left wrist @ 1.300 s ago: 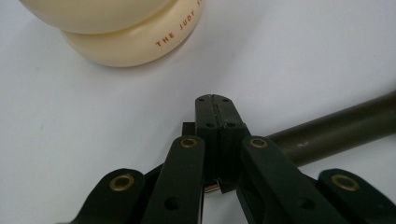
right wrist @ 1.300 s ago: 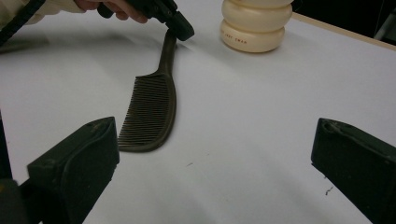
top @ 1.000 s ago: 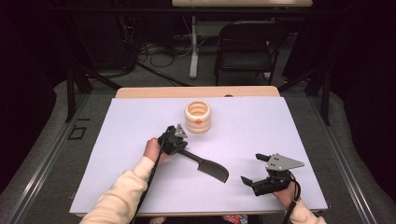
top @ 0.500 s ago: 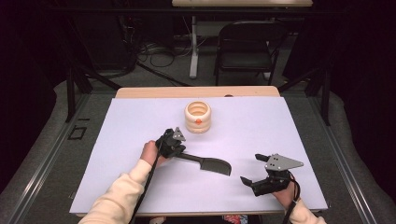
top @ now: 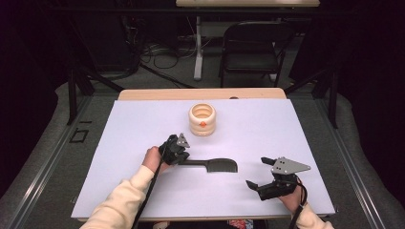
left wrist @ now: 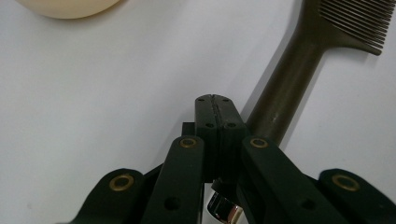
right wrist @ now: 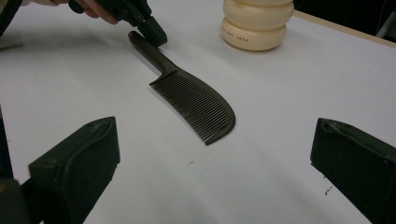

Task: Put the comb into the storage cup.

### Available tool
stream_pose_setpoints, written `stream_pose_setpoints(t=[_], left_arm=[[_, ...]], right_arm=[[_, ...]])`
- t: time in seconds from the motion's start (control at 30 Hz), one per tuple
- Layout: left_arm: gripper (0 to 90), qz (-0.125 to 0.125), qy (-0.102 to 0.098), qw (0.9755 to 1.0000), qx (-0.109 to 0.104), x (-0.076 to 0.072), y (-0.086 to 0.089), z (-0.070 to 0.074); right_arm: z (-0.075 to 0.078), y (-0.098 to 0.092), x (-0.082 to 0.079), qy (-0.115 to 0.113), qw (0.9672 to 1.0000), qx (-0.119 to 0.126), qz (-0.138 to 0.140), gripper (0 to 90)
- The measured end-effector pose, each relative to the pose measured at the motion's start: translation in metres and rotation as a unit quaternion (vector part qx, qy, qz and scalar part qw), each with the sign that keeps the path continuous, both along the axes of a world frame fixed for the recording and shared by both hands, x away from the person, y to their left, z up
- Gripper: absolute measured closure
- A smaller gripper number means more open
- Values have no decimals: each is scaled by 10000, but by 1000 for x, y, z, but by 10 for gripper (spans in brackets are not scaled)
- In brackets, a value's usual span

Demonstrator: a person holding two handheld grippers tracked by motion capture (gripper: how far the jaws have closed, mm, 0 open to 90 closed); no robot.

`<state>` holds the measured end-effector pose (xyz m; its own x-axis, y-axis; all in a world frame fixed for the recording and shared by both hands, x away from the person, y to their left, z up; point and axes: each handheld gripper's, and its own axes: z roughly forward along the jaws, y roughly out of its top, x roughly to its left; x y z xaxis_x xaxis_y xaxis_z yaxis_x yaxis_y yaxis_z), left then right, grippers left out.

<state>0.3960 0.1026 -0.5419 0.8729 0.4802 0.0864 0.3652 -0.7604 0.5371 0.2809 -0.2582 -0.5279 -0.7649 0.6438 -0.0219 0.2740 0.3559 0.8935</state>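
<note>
A person's left forearm, in a cream sleeve, reaches in from the near edge toward the middle of the table [top: 143,124], the left gripper [top: 183,153] held low over the white surface and aimed right. Its jaws are pressed together with nothing between them, their tips just beside the handle end of a dark comb [top: 217,165]; whether they touch the handle is hard to tell. The comb lies flat near the table's centre, handle to the left, toothed head to the right, close in front of the left gripper and well left of the right one.

At the near right corner the right hand holds the right gripper [top: 260,172] level and pointed left, jaws wide apart and empty, with the comb and the other gripper lying beyond them in its own view.

From the left gripper view the comb's head is cut off at the top right edge, and only the bottom rim of the cream jar [top: 202,119] shows. The jar's small label is too small to read. Both forearms are cropped by the near edge.

Count: two grippers, one comb, one ribbed cream jar, standing upright beyond the comb toward the far side.
</note>
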Motion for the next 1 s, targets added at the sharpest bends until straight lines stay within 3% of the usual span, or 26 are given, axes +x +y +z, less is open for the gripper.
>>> stream_pose_setpoints(t=[0.3, 0.37, 0.53, 0.67, 0.9, 1.0], left_arm=[[869, -38, 50, 10000, 42, -7, 2, 1], [817, -20, 22, 10000, 30, -8, 2, 3], [503, 324, -180, 9988, -306, -6, 7, 13], [351, 424, -345, 9977, -403, -7, 12, 21], [166, 459, -493, 9960, -591, -7, 15, 29], [141, 391, -467, 9961, -634, -7, 15, 29]], right_arm=[[0, 0, 0, 4, 10000, -2, -11, 9], [0, 0, 0, 8, 10000, -3, -12, 9], [0, 0, 0, 12, 10000, 15, -21, 9], [0, -1, 0, 8, 10000, 35, -30, 8], [0, -1, 0, 26, 10000, 43, -26, 7], [0, 0, 1, 32, 10000, 28, -13, 6]])
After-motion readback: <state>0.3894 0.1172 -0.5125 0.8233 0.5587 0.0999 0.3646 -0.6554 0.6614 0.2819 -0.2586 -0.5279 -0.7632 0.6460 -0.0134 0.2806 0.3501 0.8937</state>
